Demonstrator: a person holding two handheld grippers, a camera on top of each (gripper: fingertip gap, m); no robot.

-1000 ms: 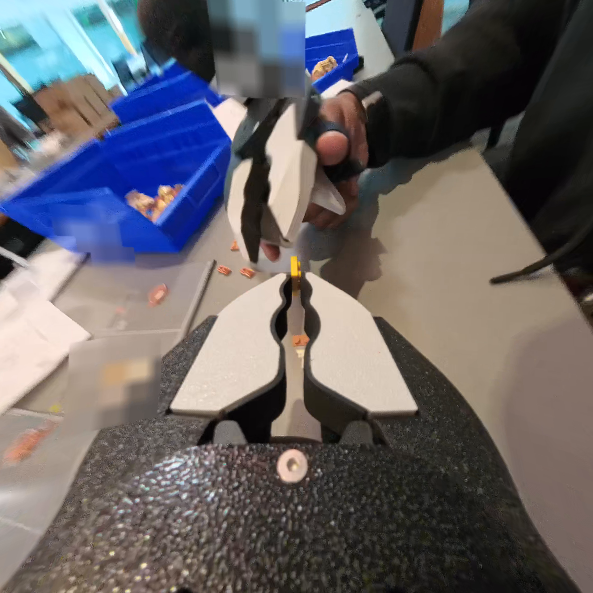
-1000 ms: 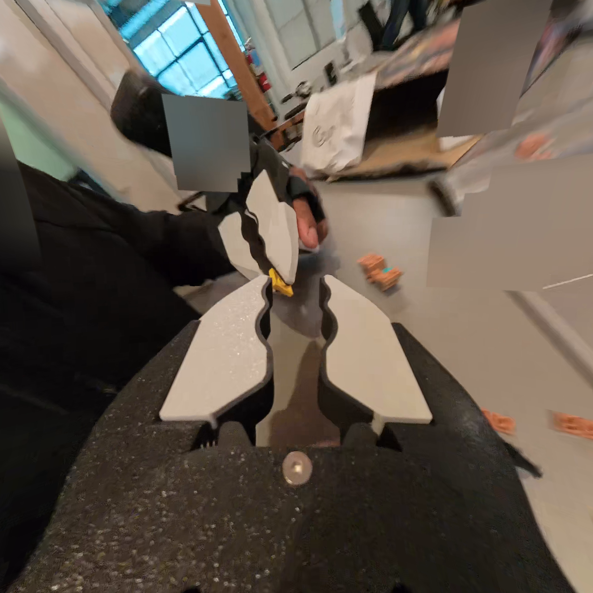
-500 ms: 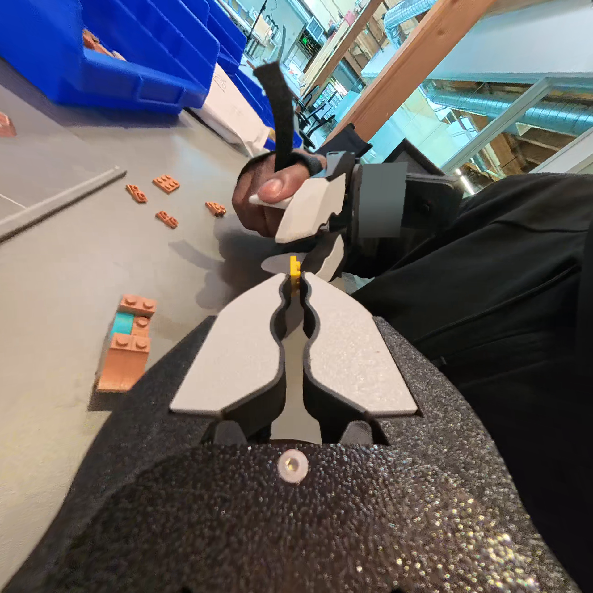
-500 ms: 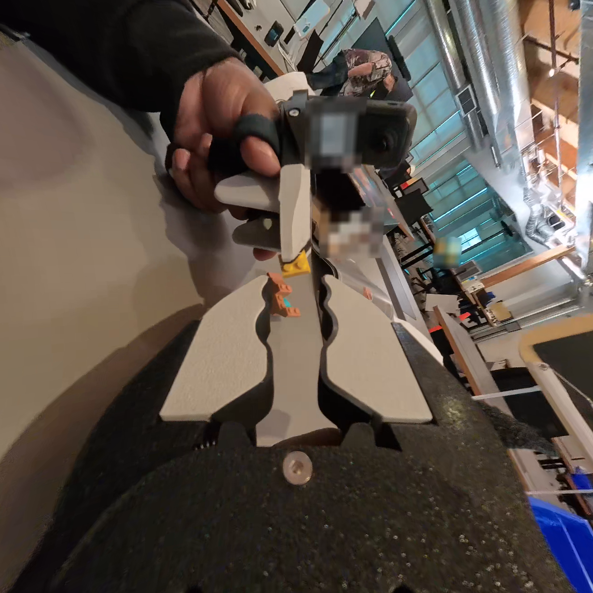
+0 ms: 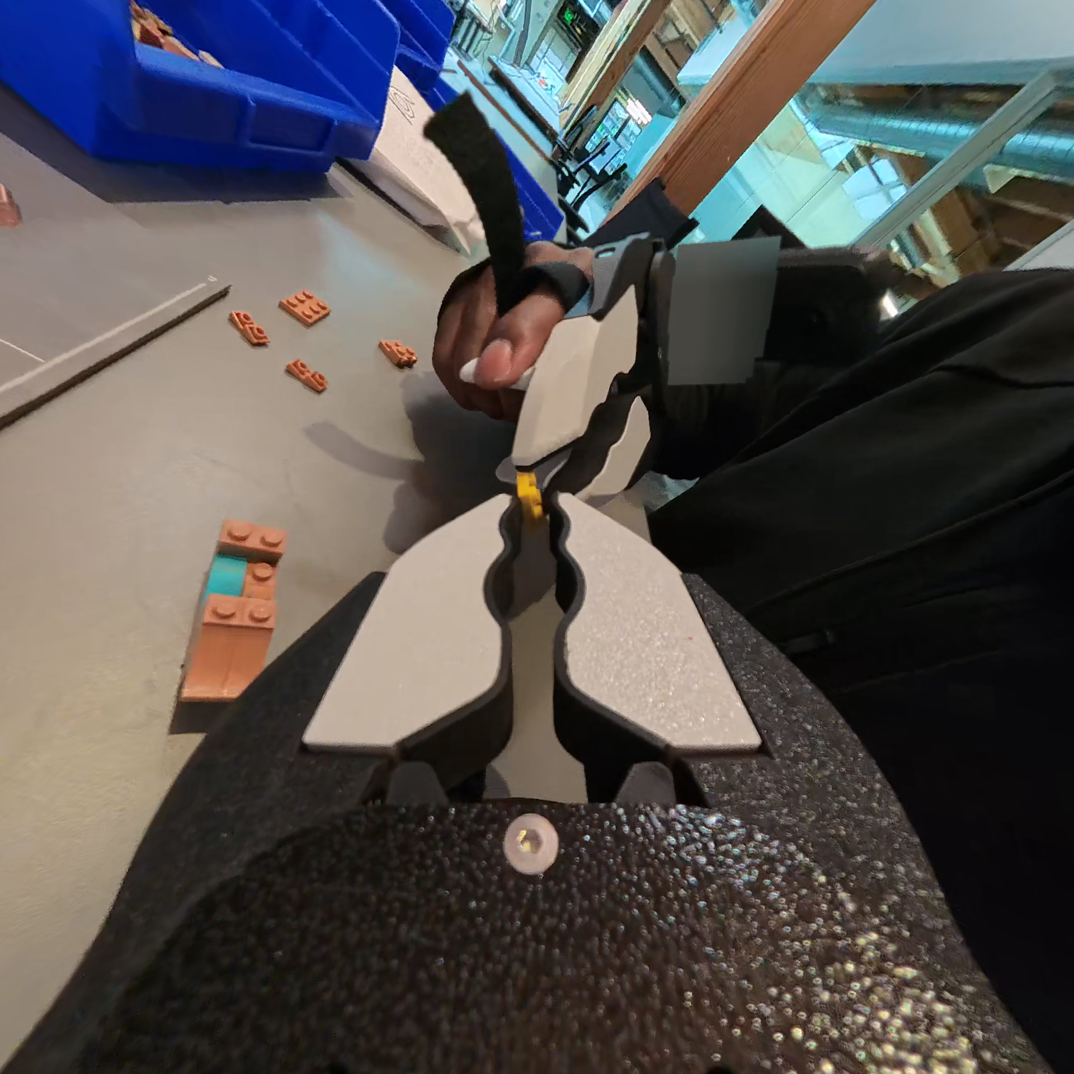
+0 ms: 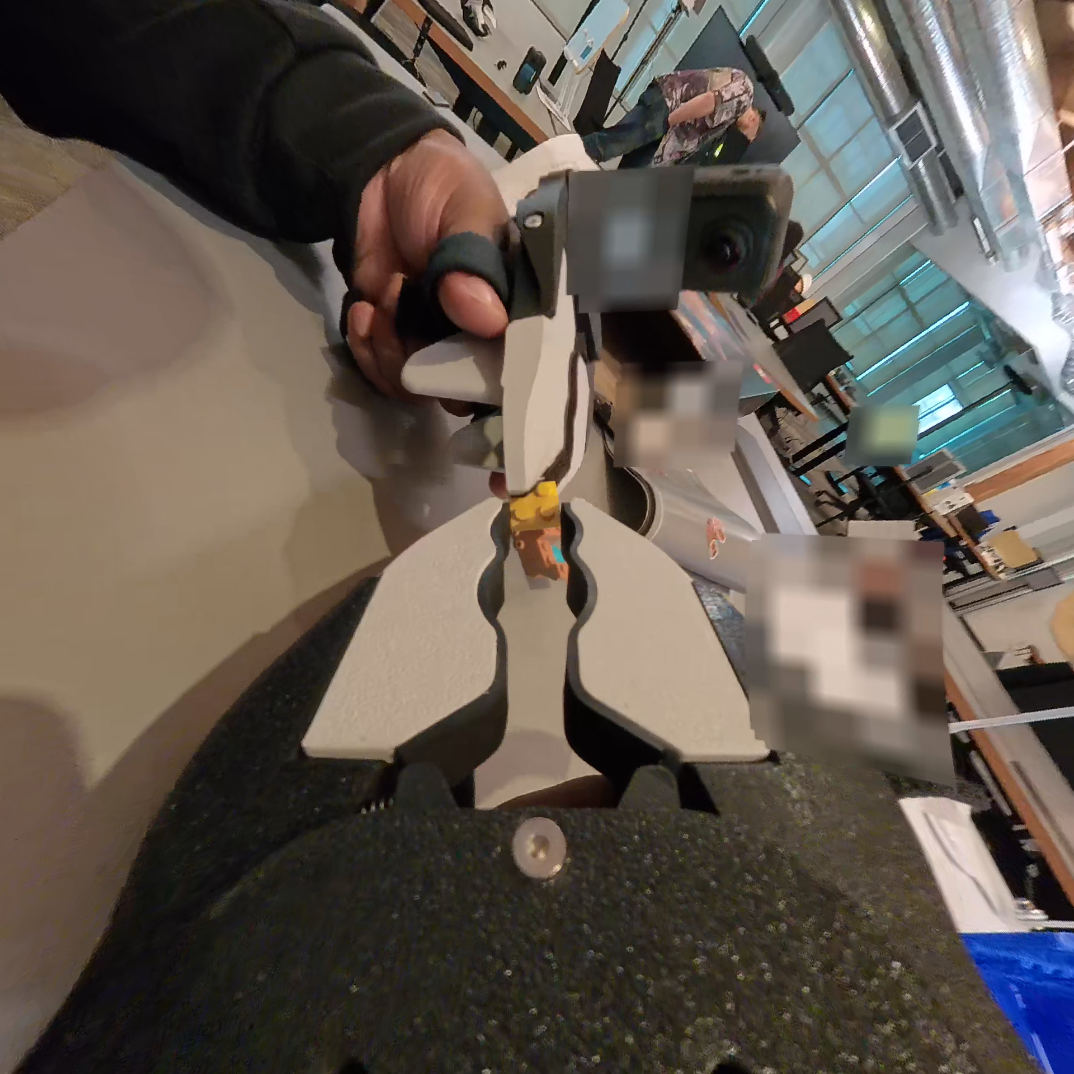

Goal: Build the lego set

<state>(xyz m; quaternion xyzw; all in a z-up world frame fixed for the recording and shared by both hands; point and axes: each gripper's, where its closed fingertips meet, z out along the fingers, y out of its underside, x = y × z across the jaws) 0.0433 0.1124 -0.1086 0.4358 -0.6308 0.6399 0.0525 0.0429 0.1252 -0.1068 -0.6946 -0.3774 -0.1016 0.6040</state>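
A small yellow brick (image 5: pixel 527 491) stands between the tips of my left gripper (image 5: pixel 532 508), held above the grey table (image 5: pixel 145 465). The left pads have come off it, and a thin dark gap shows beside the brick, so the left gripper is open. My right gripper (image 6: pixel 536 514) meets the left one tip to tip, and its two pads press on the sides of the same yellow brick (image 6: pixel 533 507). The left gripper (image 6: pixel 537 482) comes down from above in the right wrist view. The right gripper (image 5: pixel 540 465) shows just beyond my left tips.
An orange and teal brick assembly (image 5: pixel 238 604) lies on the table to the left. Several loose orange plates (image 5: pixel 305 305) lie farther out. Blue bins (image 5: pixel 174 87) with orange pieces stand at the back. A person's hands (image 6: pixel 418 250) and dark sleeves hold both grippers. Only a small space, under 4 cm, lies between the two pairs of fingers.
Both grippers tilted and came together tip to tip. The right jaws closed onto the yellow brick, which the left gripper was holding. The left jaws then eased open a little.
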